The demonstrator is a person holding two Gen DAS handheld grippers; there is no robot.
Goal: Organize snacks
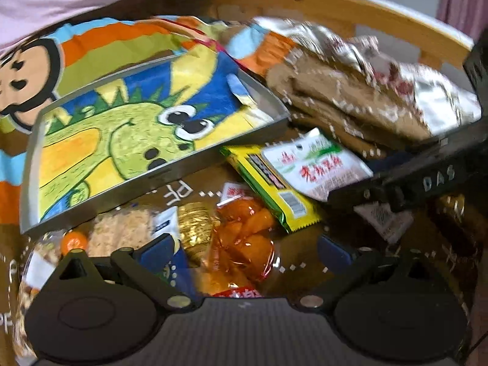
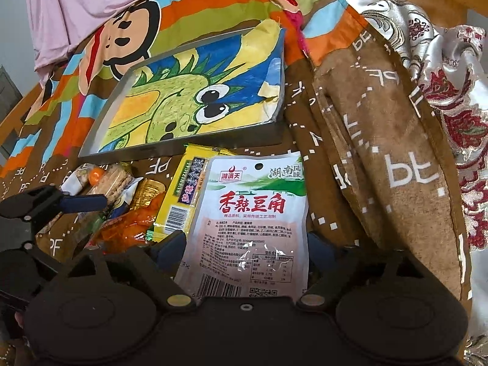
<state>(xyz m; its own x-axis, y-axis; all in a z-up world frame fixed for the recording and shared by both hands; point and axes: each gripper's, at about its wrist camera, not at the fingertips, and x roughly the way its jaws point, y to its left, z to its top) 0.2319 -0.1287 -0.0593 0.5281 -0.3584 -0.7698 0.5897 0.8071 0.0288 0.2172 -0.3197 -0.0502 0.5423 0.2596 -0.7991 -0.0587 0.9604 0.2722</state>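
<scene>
Snacks crowd the brown printed cloth [image 2: 305, 113] below the near edge of a grey tray [image 2: 170, 148] lined with a dinosaur drawing. The right gripper [image 2: 247, 241] has a white bean packet [image 2: 253, 213] between its fingers, seemingly pinched, and the packet overlaps a yellow packet [image 2: 183, 195]. The left gripper [image 1: 247, 247] is spread wide above an orange snack bag [image 1: 244, 238], with a gold-wrapped piece [image 1: 195, 225] and a rice cracker pack [image 1: 119, 231] just beside it. Bunched cloth [image 2: 381, 140] rises close on the right; bare cloth between the grippers is narrow.
</scene>
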